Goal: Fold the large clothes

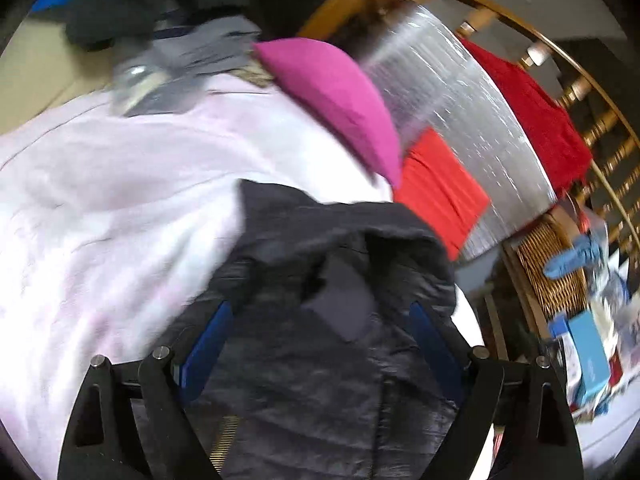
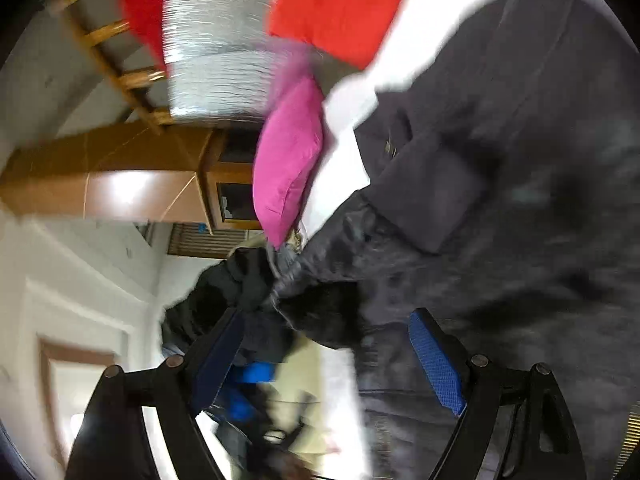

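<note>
A dark padded jacket [image 1: 320,320] lies on a pale pink sheet [image 1: 100,200]. In the left wrist view the jacket fills the space between my left gripper's [image 1: 320,320] blue pads [image 1: 208,344], which stand wide apart; no grip on the cloth shows. In the right wrist view the same jacket [image 2: 500,200] spreads over the right side, blurred by motion. My right gripper [image 2: 332,332] has its blue pads [image 2: 436,364] wide apart, with a dark bunched edge of the jacket between them, not clamped.
A magenta pillow [image 1: 336,96] and a red cushion [image 1: 440,192] lie past the jacket, by a silver quilted mat [image 1: 460,92]. A wooden railing [image 1: 592,128] with red cloth, a wicker basket [image 1: 548,268] and boxes are at the right. Other dark clothes [image 1: 132,8] are piled far back.
</note>
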`<control>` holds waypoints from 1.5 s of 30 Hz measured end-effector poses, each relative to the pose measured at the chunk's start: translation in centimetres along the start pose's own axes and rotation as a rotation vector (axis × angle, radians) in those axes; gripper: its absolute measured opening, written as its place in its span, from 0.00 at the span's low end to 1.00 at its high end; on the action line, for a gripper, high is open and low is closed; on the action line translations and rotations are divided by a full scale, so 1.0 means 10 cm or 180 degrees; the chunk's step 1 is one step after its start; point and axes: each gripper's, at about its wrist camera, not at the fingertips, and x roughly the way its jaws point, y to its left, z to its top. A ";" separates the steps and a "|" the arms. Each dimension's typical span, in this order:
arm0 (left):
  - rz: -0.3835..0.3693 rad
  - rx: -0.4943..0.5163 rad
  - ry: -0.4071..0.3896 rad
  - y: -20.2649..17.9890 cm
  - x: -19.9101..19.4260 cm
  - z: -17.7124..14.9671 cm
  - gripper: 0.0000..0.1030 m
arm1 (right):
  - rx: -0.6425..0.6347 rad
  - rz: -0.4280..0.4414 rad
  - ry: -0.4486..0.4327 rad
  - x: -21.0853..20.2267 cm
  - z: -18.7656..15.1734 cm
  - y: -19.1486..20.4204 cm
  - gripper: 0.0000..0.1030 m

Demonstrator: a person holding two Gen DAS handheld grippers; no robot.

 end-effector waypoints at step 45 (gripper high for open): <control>0.0238 -0.0199 0.0760 -0.03 1.27 0.00 0.33 | -0.0926 -0.1456 -0.0606 -0.23 0.14 -0.15 0.22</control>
